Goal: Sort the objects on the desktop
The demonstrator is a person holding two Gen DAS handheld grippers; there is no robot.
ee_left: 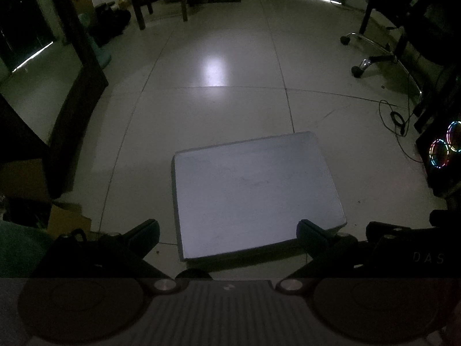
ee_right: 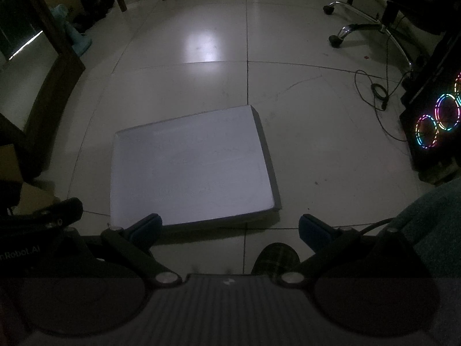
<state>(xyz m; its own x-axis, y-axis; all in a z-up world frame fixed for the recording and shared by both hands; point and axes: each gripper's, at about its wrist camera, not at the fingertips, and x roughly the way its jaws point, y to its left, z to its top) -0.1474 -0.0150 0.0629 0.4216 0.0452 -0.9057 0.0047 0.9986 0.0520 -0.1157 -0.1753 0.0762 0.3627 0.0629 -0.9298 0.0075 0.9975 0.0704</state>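
A dim room is seen from both wrist cameras, and a white rectangular board (ee_left: 253, 196) is laid flat on the tiled floor (ee_left: 219, 109); it serves as the landmark here. No desktop objects to be sorted can be made out on the board or beside it.

The left gripper (ee_left: 229, 232) is held above the near edge of the board, its two fingers spread wide with nothing between them. The right gripper (ee_right: 230, 227) is likewise held over the near edge of the board, fingers spread apart and gripping nothing; its left fingertip is seen against the board's near corner. A plaid slipper (ee_right: 275, 258) is seen on the floor just short of the board's near edge.

Beyond the board a bright reflection (ee_left: 214, 70) is cast on the tiles. To the right of the board a computer case with coloured fan rings (ee_right: 438, 121) stands, with a loose cable (ee_right: 377, 92) between it and the board. Farther right and beyond, an office chair base (ee_left: 371, 54) is seen. Far beyond the board, wooden chair legs (ee_left: 161, 3) are visible.
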